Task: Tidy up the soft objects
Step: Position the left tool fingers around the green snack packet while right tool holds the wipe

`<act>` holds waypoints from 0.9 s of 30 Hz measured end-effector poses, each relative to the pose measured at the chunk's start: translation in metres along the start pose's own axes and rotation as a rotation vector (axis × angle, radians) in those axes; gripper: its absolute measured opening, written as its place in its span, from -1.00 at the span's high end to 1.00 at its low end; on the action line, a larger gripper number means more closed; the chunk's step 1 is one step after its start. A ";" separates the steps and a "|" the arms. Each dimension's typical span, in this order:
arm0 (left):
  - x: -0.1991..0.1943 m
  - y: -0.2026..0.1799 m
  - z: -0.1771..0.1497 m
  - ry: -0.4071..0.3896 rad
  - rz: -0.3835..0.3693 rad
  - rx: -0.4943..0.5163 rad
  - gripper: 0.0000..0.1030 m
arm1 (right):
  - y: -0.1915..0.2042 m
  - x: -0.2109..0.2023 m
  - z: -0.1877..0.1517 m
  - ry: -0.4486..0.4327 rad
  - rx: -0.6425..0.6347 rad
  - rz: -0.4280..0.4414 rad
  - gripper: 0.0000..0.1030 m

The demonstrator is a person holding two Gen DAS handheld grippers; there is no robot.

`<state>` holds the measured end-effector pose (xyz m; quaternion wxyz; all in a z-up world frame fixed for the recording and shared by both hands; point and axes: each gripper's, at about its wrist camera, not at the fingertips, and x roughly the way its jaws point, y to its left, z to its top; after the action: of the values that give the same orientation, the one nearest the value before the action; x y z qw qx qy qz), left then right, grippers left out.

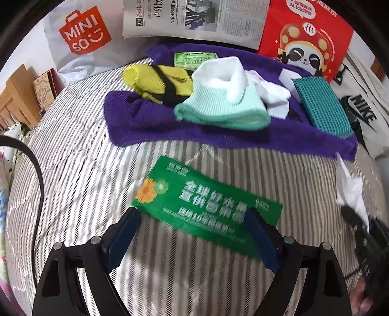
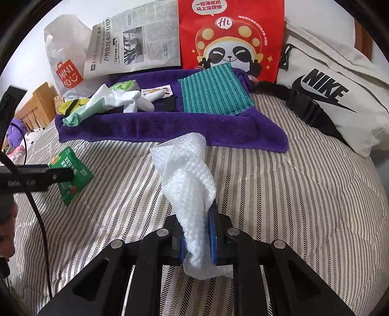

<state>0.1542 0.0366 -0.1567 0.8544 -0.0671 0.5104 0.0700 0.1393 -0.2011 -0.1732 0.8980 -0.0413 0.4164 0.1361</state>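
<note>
Nearest the right wrist camera, the right hand-held gripper [image 2: 198, 239] was clenched on a white textured wipe [image 2: 188, 184], its blue pads [image 2: 212, 233] pressing the twisted lower part while the loose upper part stood up and hid the bed behind it. The wipe's bottom end bunched below the pads, partly cut off by the black frame.

In the left wrist view, the left hand-held gripper [image 1: 192, 234] stood released, its jaws wide apart over a green packet [image 1: 206, 206] lying flat on the striped bedcover [image 1: 80, 155]. The right blue finger [image 1: 261, 238] covered the packet's near corner; whether it touched the packet could not be told. The packet's print was blurred. At the right edge of that view the wipe and the other gripper showed only as a smeared white and black shape.

Farther back a purple towel [image 1: 150, 126] lay spread on the bed. On it rested a mint-green and white sock [image 1: 218, 107], a yellow sock with black stripes [image 1: 155, 80], and a teal ribbed cloth [image 1: 318, 104]. A small green pack [image 1: 194, 58] showed behind the socks, half hidden by them.

Against the far wall leaned a white Miniso bag [image 1: 80, 36], a newspaper [image 1: 189, 19] cut off at the top, a red panda-printed bag [image 1: 306, 41], and a pale Nike bag [image 2: 328, 97] running out at the right edge.
</note>
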 end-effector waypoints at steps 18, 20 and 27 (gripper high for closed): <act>0.014 -0.033 0.022 -0.019 0.072 -0.082 -0.83 | 0.005 0.000 0.000 0.002 -0.024 0.015 0.46; 0.014 -0.029 0.022 -0.010 0.052 -0.116 -0.83 | 0.002 0.000 0.000 0.000 -0.013 0.029 0.46; 0.019 -0.054 0.022 -0.042 0.137 -0.045 -0.89 | 0.004 0.000 0.000 0.001 -0.019 0.025 0.46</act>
<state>0.1924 -0.0114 -0.1603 0.8563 -0.0499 0.4943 0.1413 0.1383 -0.1974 -0.1725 0.8956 -0.0447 0.4160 0.1512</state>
